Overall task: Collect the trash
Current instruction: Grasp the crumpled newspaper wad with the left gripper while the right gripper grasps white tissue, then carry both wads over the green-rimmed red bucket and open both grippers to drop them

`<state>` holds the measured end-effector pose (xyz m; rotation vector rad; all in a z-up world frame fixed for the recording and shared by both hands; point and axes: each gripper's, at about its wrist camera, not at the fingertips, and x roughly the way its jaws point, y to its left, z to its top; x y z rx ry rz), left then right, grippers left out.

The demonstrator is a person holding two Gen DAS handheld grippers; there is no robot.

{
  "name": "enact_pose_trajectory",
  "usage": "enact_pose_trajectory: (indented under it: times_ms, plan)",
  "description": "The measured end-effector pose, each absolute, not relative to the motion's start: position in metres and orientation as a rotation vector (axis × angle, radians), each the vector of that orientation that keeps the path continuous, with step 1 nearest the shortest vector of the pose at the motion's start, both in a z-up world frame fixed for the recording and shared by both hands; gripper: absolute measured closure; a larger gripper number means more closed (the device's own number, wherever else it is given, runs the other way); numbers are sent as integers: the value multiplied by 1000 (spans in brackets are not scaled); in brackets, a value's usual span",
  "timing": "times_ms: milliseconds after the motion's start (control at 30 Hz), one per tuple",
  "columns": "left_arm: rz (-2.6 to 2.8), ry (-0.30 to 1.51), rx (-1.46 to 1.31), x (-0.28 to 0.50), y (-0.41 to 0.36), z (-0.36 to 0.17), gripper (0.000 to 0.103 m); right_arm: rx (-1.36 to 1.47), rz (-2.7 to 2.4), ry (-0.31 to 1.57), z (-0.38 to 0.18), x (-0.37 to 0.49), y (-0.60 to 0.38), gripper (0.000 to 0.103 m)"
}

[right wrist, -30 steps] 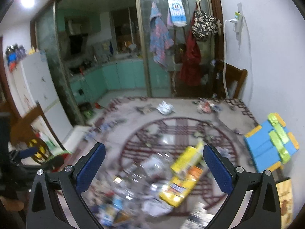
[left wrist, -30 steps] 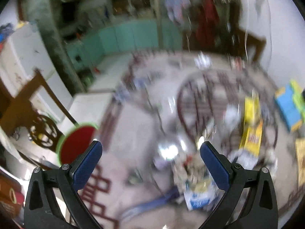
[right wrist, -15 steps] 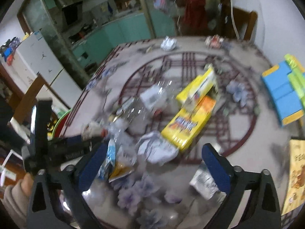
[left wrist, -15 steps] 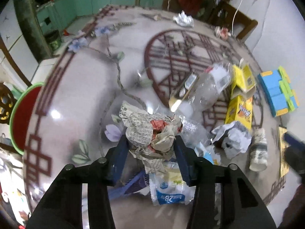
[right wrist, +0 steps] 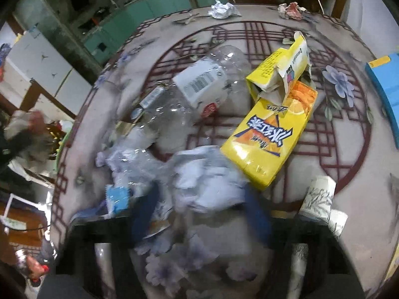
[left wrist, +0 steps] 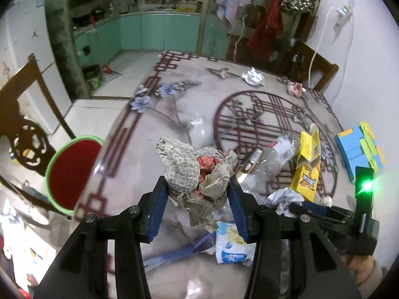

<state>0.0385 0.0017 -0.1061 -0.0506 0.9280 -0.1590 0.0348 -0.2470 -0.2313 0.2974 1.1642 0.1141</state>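
Note:
My left gripper [left wrist: 197,199] is shut on a crumpled newspaper ball [left wrist: 197,172] and holds it above the round patterned table [left wrist: 154,124]. A red bin with a green rim [left wrist: 71,174] stands on the floor left of the table. My right gripper [right wrist: 199,204] is blurred, its blue fingers [right wrist: 143,211] on either side of a crumpled white paper wad [right wrist: 207,184]; how tightly they grip is unclear. The right gripper also shows in the left wrist view [left wrist: 309,205] at the white wad [left wrist: 284,196].
A clear plastic bottle [right wrist: 199,87], yellow juice cartons [right wrist: 271,134], a paper cup [right wrist: 319,199] and a blue-white wrapper [left wrist: 232,244] lie on the table. Crumpled foil [left wrist: 253,76] and a paper scrap [left wrist: 296,89] lie at the far edge. A blue box [left wrist: 359,152] sits right. Wooden chairs stand around.
My left gripper closed on the newspaper ball and lifted it, the view tilting up. My right gripper came down from open over the table to the white paper wad, fingers closing in.

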Motion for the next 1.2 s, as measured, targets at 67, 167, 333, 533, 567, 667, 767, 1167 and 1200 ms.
enact_pose_trajectory:
  times_ms: [67, 167, 333, 533, 567, 667, 767, 1167, 1200]
  plan:
    - [-141, 933, -61, 38, 9, -107, 56, 281, 120, 1164, -231, 38, -247, 68]
    - [-124, 933, -76, 35, 18, -107, 56, 267, 129, 1130, -219, 37, -245, 87]
    - [-83, 922, -95, 30, 36, -103, 56, 293, 154, 1047, -185, 35, -242, 95]
    - [-20, 918, -133, 34, 74, -103, 56, 293, 188, 938, -137, 40, -225, 95]
    - [-11, 917, -138, 34, 81, -104, 56, 288, 194, 925, -130, 40, -220, 95]
    - [12, 917, -147, 37, 106, -107, 56, 262, 213, 881, -112, 43, -197, 95]
    - [21, 918, -154, 41, 130, -109, 56, 259, 234, 855, -99, 48, -170, 95]
    - [54, 973, -161, 72, 245, -127, 56, 256, 294, 884, -100, 78, -25, 95]
    - [52, 977, -159, 74, 252, -130, 56, 259, 305, 891, -103, 82, -12, 95]
